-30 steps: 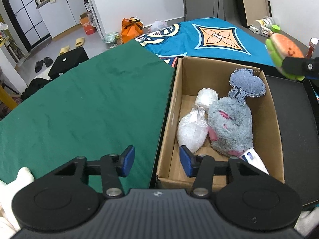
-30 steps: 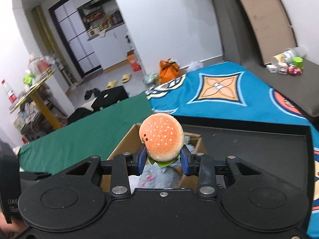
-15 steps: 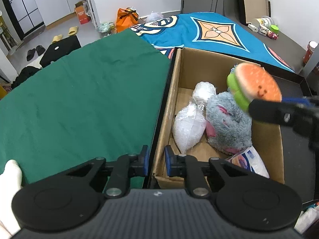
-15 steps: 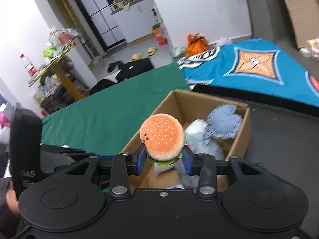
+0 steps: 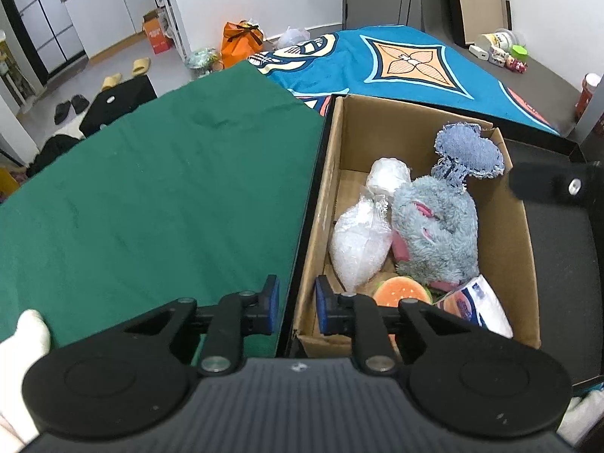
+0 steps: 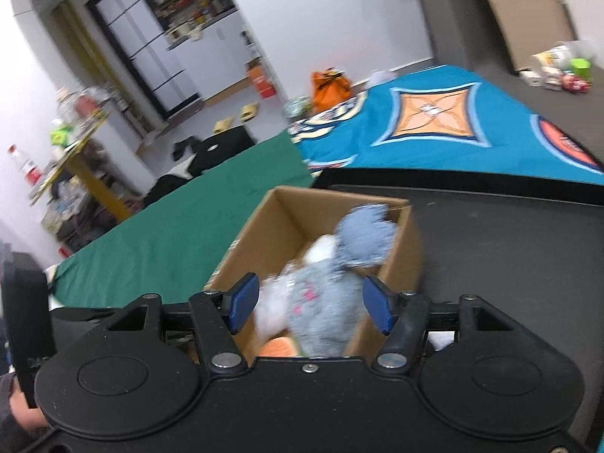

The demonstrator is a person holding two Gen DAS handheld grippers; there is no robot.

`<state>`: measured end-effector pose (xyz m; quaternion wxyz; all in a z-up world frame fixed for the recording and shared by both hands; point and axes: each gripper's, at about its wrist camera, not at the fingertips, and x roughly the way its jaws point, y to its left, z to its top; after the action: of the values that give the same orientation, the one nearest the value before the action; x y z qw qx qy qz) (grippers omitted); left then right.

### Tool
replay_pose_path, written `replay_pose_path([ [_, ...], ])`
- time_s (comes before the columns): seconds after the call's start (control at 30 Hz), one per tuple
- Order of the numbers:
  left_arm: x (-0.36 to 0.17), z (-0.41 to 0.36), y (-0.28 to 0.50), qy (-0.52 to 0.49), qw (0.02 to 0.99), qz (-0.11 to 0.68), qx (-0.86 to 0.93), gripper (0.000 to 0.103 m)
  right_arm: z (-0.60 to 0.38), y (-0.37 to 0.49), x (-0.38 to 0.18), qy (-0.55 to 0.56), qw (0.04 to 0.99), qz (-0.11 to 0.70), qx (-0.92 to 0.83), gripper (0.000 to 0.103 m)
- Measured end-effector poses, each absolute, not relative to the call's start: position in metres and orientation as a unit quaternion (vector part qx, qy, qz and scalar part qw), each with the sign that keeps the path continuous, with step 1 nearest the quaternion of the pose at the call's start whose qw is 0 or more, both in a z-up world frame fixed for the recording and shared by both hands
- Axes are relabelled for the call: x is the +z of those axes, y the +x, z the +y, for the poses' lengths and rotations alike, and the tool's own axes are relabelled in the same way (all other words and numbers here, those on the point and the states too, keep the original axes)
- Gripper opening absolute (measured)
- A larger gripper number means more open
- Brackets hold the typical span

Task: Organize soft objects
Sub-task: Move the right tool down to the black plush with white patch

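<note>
Green cloth (image 5: 158,196) covers the table on the left, bare but for a white soft lump (image 5: 22,336) at its near edge, just left of the left gripper (image 5: 297,304); that gripper's blue pads stand nearly closed astride the near-left wall of the brown cardboard box (image 5: 526,256), whether pinching it I cannot tell; inside lie a clear plastic bag of white filling (image 5: 360,241), a grey furry plush (image 5: 434,234) and, at the near end, the orange plush burger (image 5: 402,290); the right gripper (image 6: 307,304), jaws just opened and empty, hangs above the box; likely the white lump comes next, nearest the left hand.
</note>
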<state>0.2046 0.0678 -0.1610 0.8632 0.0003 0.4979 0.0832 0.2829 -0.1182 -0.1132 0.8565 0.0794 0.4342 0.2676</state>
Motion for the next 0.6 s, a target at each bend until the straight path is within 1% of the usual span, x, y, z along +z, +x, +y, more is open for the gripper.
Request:
replay_pose_path([
  [0.07, -0.160, 0.067, 0.206, 0.006, 0.862, 0.499, 0.085, 0.020, -0.126, 0.285, -0.115, 0.079, 0.863, 0.433, 0.249, 0.061],
  [0.17, -0.158, 0.065, 0.205, 0.018, 0.863, 0.497, 0.092, 0.024, -0.138, 0.291, -0.119, 0.084, 0.867, 0.436, 0.226, 0.061],
  [0.27, -0.157, 0.062, 0.204, 0.026, 0.863, 0.495, 0.099, 0.033, -0.148, 0.296, -0.126, 0.088, 0.868, 0.441, 0.208, 0.061],
  [0.33, -0.155, 0.061, 0.204, 0.029, 0.864, 0.492, 0.103, 0.043, -0.154, 0.297, -0.130, 0.092, 0.867, 0.447, 0.202, 0.061],
  [0.43, -0.152, 0.058, 0.204, 0.035, 0.865, 0.488, 0.108, 0.051, -0.160, 0.299, -0.135, 0.089, 0.866, 0.451, 0.195, 0.061],
  [0.6, -0.150, 0.052, 0.208, 0.043, 0.863, 0.489, 0.115, 0.055, -0.166, 0.301, -0.141, 0.094, 0.862, 0.460, 0.192, 0.061],
])
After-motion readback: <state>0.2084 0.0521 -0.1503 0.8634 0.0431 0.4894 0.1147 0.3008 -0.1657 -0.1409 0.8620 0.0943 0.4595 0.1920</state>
